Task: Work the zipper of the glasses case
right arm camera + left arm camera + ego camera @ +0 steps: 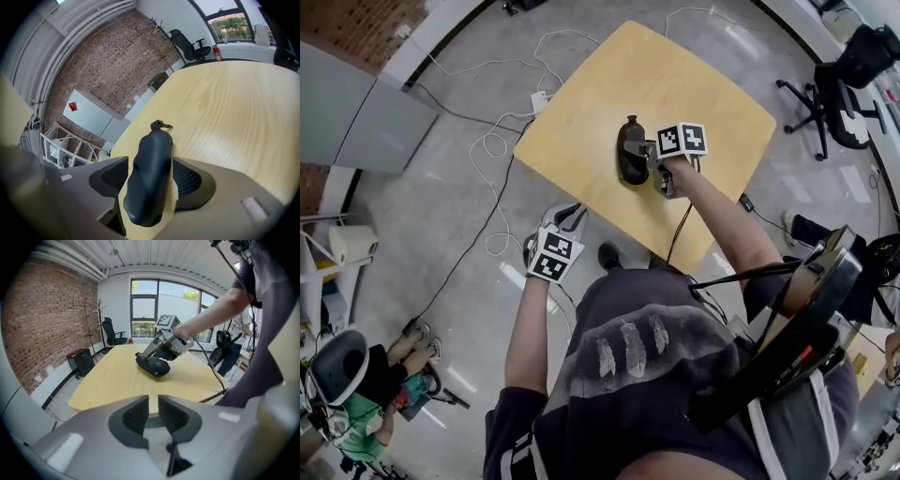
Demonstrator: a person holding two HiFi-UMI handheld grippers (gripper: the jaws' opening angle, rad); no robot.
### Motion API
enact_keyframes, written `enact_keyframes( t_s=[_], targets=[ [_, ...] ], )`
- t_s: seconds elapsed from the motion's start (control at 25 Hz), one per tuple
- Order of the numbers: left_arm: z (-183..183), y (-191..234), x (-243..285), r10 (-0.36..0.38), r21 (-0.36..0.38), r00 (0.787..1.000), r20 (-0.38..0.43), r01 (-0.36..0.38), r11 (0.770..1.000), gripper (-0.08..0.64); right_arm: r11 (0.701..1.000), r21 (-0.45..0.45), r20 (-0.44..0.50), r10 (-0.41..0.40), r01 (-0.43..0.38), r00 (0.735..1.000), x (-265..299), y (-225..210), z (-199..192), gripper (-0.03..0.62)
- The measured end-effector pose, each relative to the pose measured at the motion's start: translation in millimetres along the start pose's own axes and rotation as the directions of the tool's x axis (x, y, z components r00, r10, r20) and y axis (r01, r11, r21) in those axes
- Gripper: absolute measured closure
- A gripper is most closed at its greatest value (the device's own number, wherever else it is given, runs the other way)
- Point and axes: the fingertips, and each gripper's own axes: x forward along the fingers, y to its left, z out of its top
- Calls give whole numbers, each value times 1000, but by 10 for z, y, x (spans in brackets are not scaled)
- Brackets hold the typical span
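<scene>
The right claw (150,169) stood open astride the black, rounded, hard-shell glasses case (153,365), one ribbed pad on each long flank. A sliver of wood showed between the pads and the shell, so nothing was clamped. That straddle looked chosen to brace the case against sliding once the zipper was drawn. The case lay lengthwise along the claw's line, flat on the pale wooden surface (234,103) near its middle. Its small dark pull tab (161,124) jutted from the far tip, clear of the pads and reachable from the other side.

The left claw (153,411) hung well apart from all this, short of the surface's near edge and over the grey floor (441,234). Its jaws were only narrowly parted with nothing between them, and it pointed towards the case. Judging by that aim, it was the one meant to take the tab, though it had a long way to travel.
</scene>
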Motion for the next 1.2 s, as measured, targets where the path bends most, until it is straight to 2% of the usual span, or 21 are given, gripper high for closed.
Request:
enact_keyframes(
  t_s=[0.32, 0.44, 0.52, 0.6, 0.68, 0.8, 0.96, 1.08, 1.2],
  targets=[
    [250, 325, -140, 82, 25, 993, 82, -84, 996, 509, 998, -40, 117, -34, 39, 993, -308, 78, 178, 291],
    [423, 471, -279, 128, -13, 979, 158, -127, 992, 519, 994, -93, 189, -37, 56, 981, -530, 209, 296, 291],
    [521, 534, -384, 155, -46, 966, 206, -149, 988, 557, 991, -125, 241, -16, 47, 970, -680, 350, 346, 321],
    [602, 543, -474, 160, -80, 955, 250, -144, 986, 558, 988, -154, 293, 28, 18, 956, -831, 527, 371, 396],
    [702, 520, -551, 154, -115, 943, 295, -125, 985, 558, 982, -187, 335, 91, -29, 938, -989, 738, 381, 577],
    [889, 428, -668, 169, -151, 923, 345, -124, 981, 558, 958, -255, 340, 218, -134, 915, -1230, 1077, 297, 591],
    [1206, 190, -769, 154, -162, 904, 398, -96, 982, 558, 920, -330, 325, 322, -213, 889, -1613, 1295, 100, 591],
    [1283, 67, -909, 179, -140, 901, 395, -134, 981, 558, 877, -347, 295, 438, -332, 849, -1710, 1513, -49, 591],
    [1378, -33, -1036, 210, -153, 890, 405, -160, 975, 558, 831, -343, 261, 533, -438, 805, -1822, 1704, -174, 591]
  ],
)
